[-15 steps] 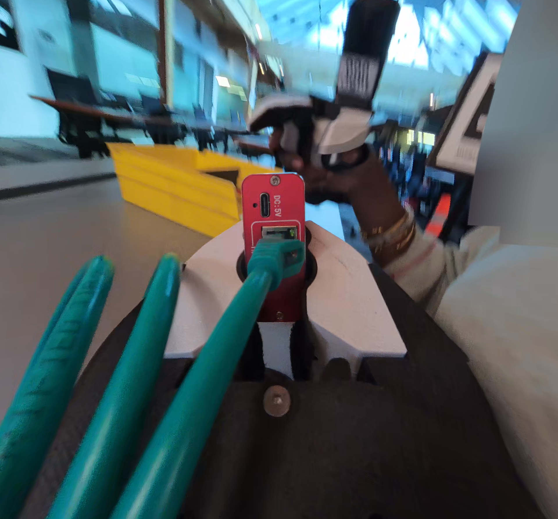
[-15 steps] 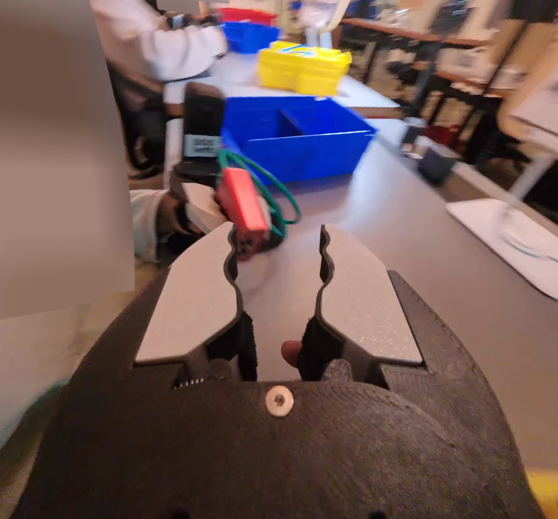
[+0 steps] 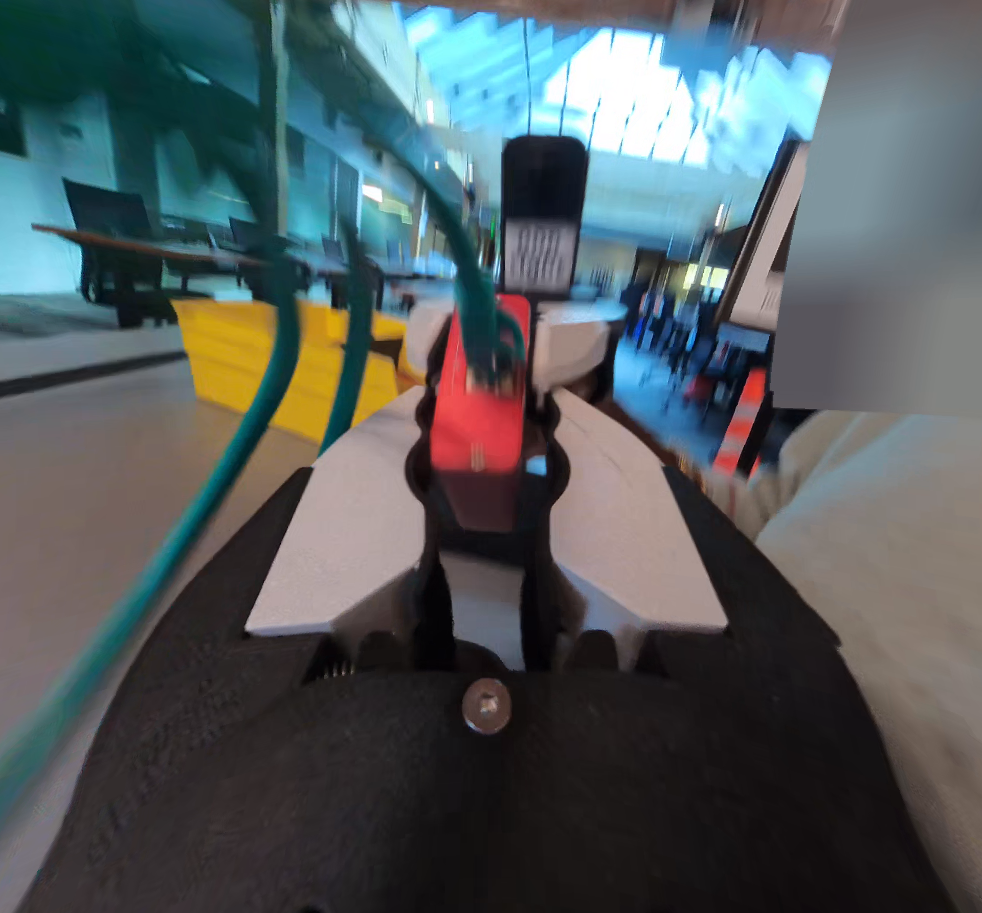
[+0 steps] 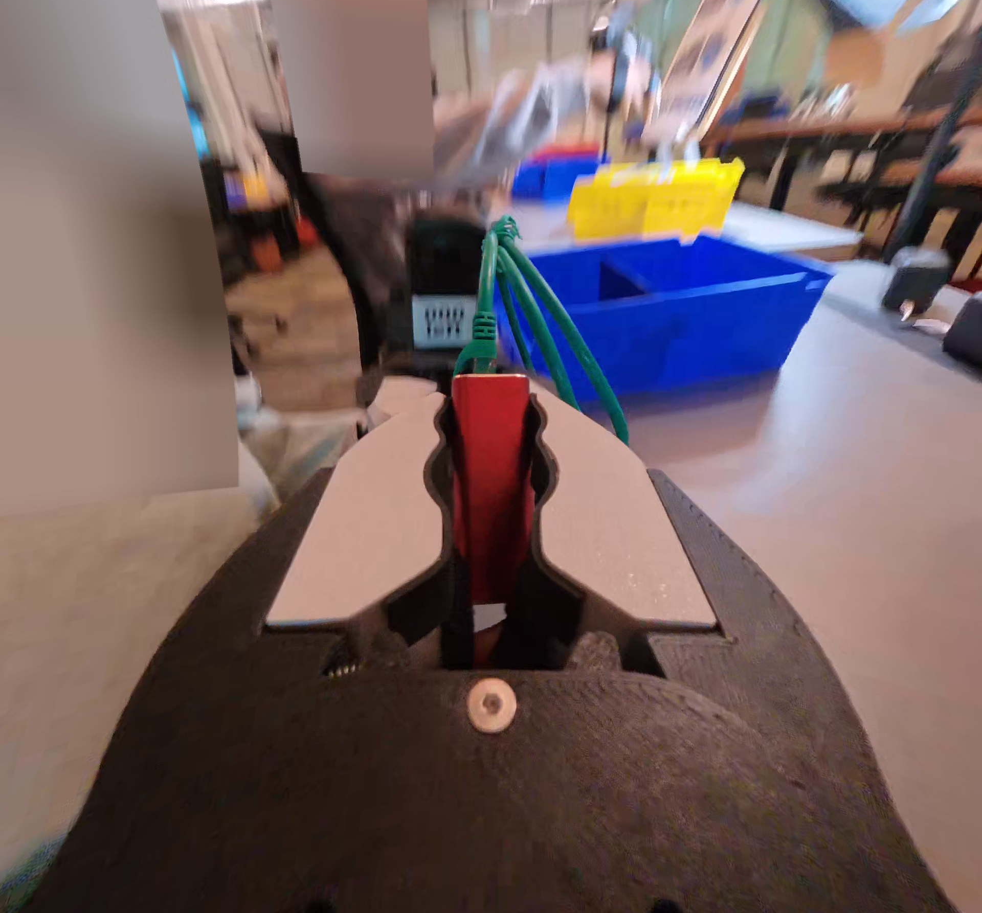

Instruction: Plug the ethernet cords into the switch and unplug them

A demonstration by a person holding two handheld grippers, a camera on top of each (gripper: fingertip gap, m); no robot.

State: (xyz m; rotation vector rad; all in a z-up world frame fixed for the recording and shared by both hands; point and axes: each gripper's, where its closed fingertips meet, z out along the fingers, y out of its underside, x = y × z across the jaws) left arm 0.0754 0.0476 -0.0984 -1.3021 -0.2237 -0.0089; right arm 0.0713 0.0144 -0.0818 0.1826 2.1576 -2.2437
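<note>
The switch (image 4: 491, 478), small, red and hard-shelled, sits pinched between both my claws at once: my right gripper (image 4: 491, 441) clamps one end of it, and my left gripper (image 3: 481, 441) squeezes the other, so it hangs above the grey table (image 4: 797, 462) between them. It looks light and rigid to me, with smooth metal sides that could slip, so flat-face pinching across its narrow width seems the right hold. One green ethernet cord (image 4: 486, 303) is seated in a port on the far end from my right claw; its plug (image 4: 481, 351) has a soft moulded boot, and I'd take it there rather than on the floppy cable.

Counting now: one switch, one plug clearly in. In the right wrist view about four green strands loop down from a tied bundle; whether that is one cord or several, I cannot tell.

Beyond them, one blue bin (image 4: 664, 314) with a divider, and behind it yellow bins (image 4: 653, 202).
</note>
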